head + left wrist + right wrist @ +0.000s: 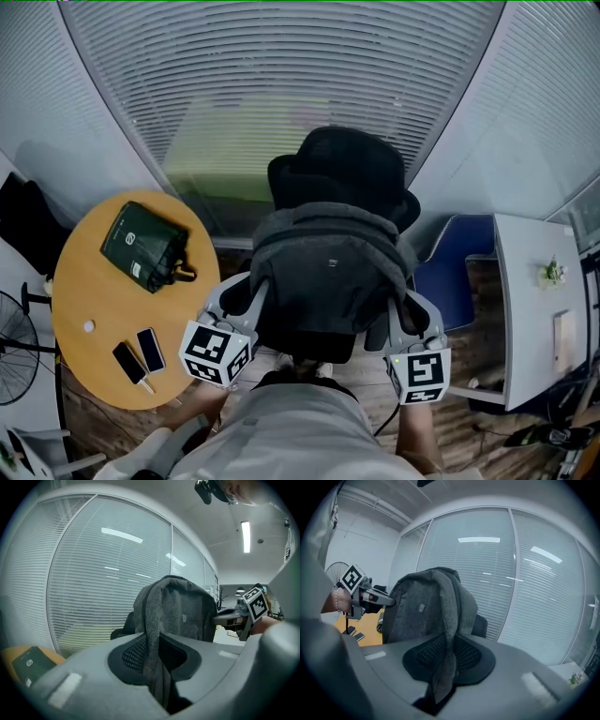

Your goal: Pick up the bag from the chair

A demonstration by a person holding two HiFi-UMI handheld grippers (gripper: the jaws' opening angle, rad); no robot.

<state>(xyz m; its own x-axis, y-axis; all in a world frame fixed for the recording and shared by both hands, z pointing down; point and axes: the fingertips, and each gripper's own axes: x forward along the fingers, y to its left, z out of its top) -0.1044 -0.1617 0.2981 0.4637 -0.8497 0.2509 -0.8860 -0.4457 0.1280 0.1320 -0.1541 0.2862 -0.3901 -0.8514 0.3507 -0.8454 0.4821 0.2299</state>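
A dark grey fabric bag (328, 277) hangs between my two grippers, in front of a black office chair (342, 169). My left gripper (251, 298) is shut on the bag's left strap (151, 634), which runs down between its jaws. At the other side my right gripper (398, 314) is shut on the right strap (449, 634). In the left gripper view the bag (180, 609) rises straight ahead, with the right gripper (236, 618) beyond it. From the right gripper view the bag (419, 606) fills the middle and the left gripper (370, 599) shows at the left.
A round wooden table (94, 291) stands at the left with a dark green pouch (145, 246) and two phones (139, 354). A fan (14, 352) is at the far left. A white desk (534, 309) and a blue panel (455, 272) stand at the right. Window blinds (281, 66) run behind.
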